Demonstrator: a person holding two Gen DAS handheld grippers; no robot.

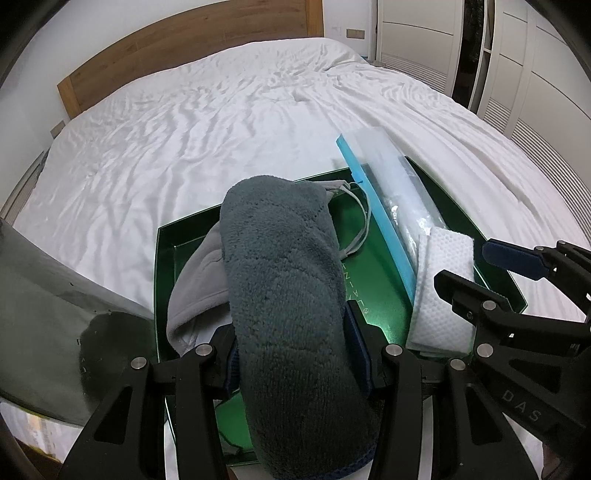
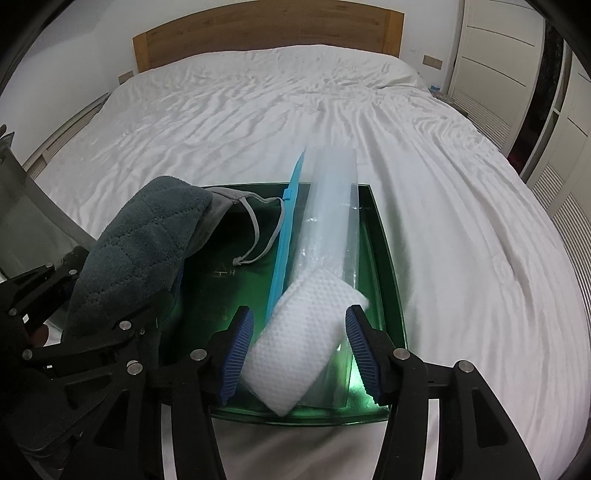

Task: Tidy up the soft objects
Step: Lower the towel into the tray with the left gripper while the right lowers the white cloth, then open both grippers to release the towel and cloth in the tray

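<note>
A green tray [image 1: 164, 258] [image 2: 384, 236] lies on the bed. My left gripper [image 1: 291, 354] is shut on a dark grey-blue plush towel [image 1: 284, 280] [image 2: 136, 243] and holds it over the tray's left half. Under it lies a light grey drawstring pouch [image 1: 195, 288] [image 2: 221, 206]. My right gripper [image 2: 301, 350] is open, its pads either side of a folded white textured cloth [image 2: 303, 332] [image 1: 443, 288] at the tray's near right. A clear zip bag with a blue strip [image 2: 332, 206] [image 1: 391, 184] lies along the tray's right side.
The tray sits on a wrinkled white bed sheet [image 2: 258, 122] with a wooden headboard [image 2: 266, 33] behind. A grey panel [image 1: 44, 295] stands at the left. White wardrobe doors [image 2: 517, 55] line the right.
</note>
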